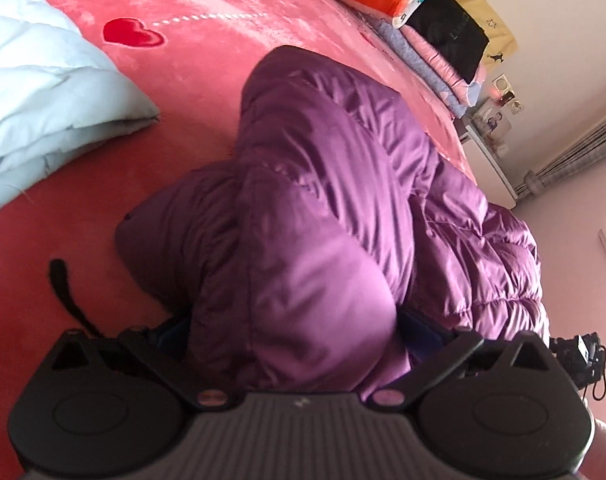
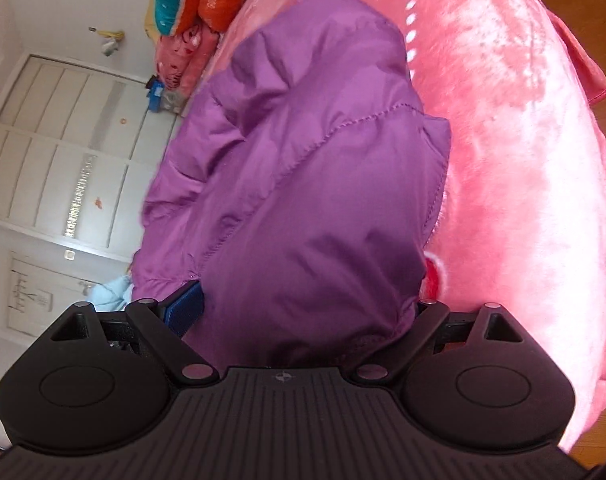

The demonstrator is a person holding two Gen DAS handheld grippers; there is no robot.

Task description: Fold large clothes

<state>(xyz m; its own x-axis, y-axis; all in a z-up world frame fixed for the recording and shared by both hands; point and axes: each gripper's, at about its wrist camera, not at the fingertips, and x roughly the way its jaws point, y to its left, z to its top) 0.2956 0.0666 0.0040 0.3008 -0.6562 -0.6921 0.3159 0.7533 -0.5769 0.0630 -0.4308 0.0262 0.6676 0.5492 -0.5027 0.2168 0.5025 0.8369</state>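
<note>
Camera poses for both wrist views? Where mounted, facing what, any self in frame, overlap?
Left wrist: on the left tongs, facing across the pink bedspread to the stacked bedding; right tongs at the edge.
Right wrist: on the right tongs, facing along the bed to the white wardrobe.
Shared: purple puffer jacket between both tongs.

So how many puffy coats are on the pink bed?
2: a shiny purple padded coat bunched in both claws, and a folded pale blue quilted coat at the bed's left. Others may be hidden.
</note>
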